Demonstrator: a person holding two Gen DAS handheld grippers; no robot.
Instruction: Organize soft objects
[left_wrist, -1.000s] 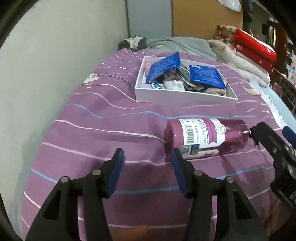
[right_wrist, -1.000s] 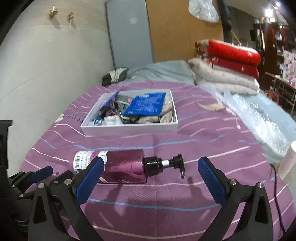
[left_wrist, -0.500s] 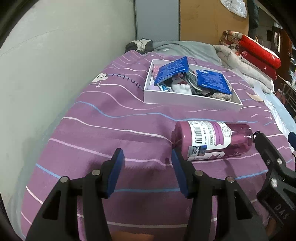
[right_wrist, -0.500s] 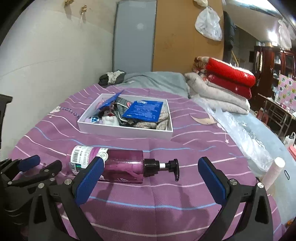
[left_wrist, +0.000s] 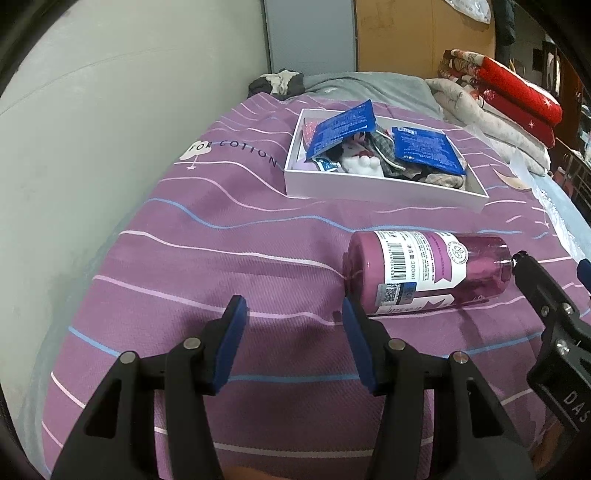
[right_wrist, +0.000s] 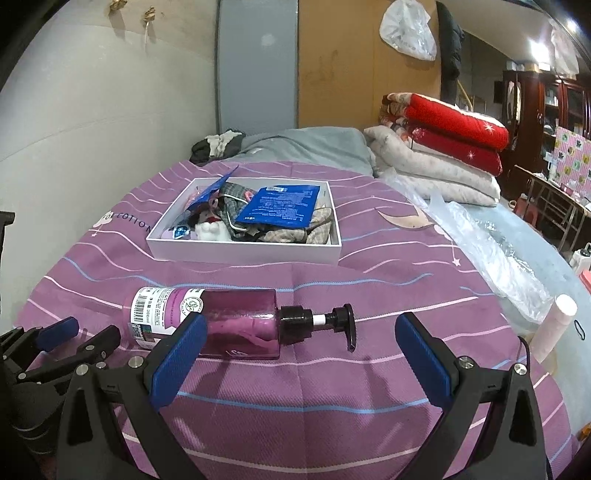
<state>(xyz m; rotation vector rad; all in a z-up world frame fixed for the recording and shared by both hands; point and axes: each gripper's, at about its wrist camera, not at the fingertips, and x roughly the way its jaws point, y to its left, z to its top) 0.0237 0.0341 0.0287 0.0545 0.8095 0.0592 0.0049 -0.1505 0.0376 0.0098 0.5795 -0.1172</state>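
- Bedspread (right_wrist: 332, 406): purple with white, pink and blue stripes, printed "FOR COTTON" near the wall side; serves as the reference surface.
- White box (right_wrist: 243, 254): shallow, open-topped, lying on the bedspread beyond the bottle; holds two blue packets (right_wrist: 279, 206), a white plush item (right_wrist: 208, 230), and checked and grey fabric pieces.
- Pump bottle (right_wrist: 221, 323): pink-purple, white barcode label, black pump head; lies on its side on the bedspread, nearer than the box, pump pointing away from the wall.
- Left gripper (left_wrist: 291, 332): blue pads about half apart, nothing between them; hovers over bare bedspread just beside the bottle's base.
- Right gripper (right_wrist: 299, 350): jaws spread wide, empty, over the bottle's pump end without touching it.
- Folded quilts (right_wrist: 443, 147): red and cream stack, beyond the bedspread's far corner.
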